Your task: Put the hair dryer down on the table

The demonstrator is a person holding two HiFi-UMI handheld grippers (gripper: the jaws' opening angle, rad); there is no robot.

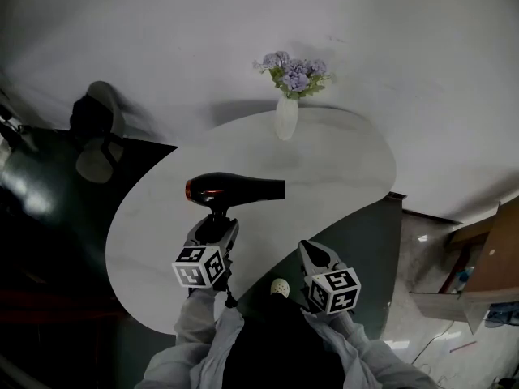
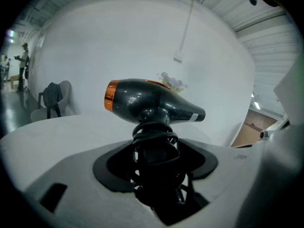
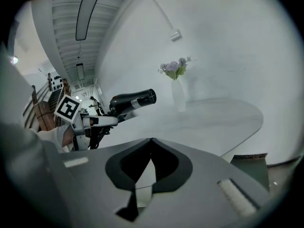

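Room: a plain white wall point(image 1: 243, 23) stands behind a white table point(image 1: 340, 168) with a rounded edge; the floor point(image 1: 49, 241) around it is dark and glossy.
Table top: a white vase point(image 1: 286, 118) of purple flowers point(image 1: 294, 73) stands at the far edge by the wall; the rest of the top shows bare.
Chair: a pale chair point(image 1: 97, 132) with a dark garment over it stands beyond the table's left end.
Hair dryer: the black hair dryer point(image 1: 235, 190) is held up over the near left part of the table, clear of the top. Its barrel lies level, with the nozzle toward the right of the head view and an orange ring point(image 2: 111, 96) at the rear end.
Cord: a black cord point(image 2: 154, 134) is coiled round the handle just under the barrel.
Left gripper: the left gripper point(image 1: 216, 220) has its jaws closed partway on the dryer's handle from below, gripping it over the coiled cord.
Right gripper: the right gripper point(image 1: 310, 250) hangs beside the table's near edge, well apart from the dryer. Its jaw tips meet with nothing between them.
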